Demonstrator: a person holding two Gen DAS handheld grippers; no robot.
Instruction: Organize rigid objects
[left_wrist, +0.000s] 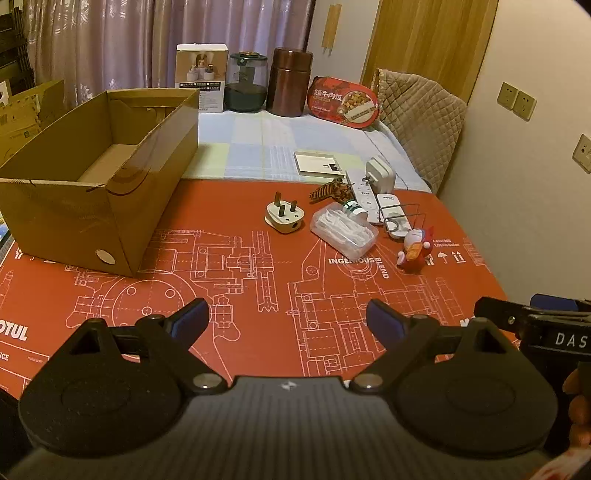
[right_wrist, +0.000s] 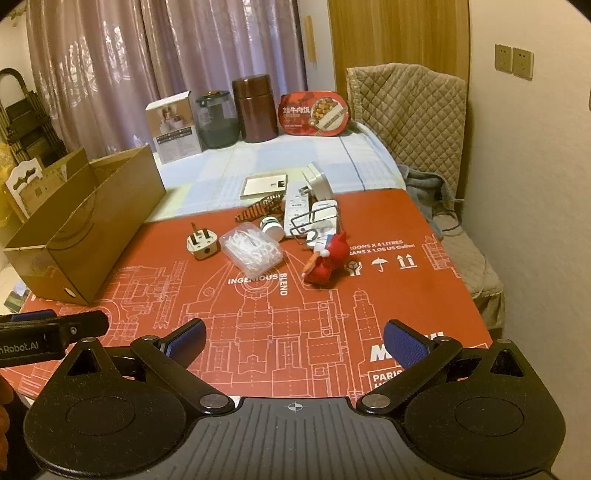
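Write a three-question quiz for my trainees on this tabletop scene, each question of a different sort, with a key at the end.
1. True or false: the cardboard box already holds the three-pin plug.
2. Multiple choice: what stands nearest the right claw? A) the red figurine B) the brown canister C) the dark glass jar
3. Fill in: the clear case of floss picks lies on the ____ mat.

Key
1. False: the plug lies on the mat, apart from the box, and the part of the box's inside in view is empty.
2. A.
3. Red. Both the left claw and the right one are open and hold nothing.
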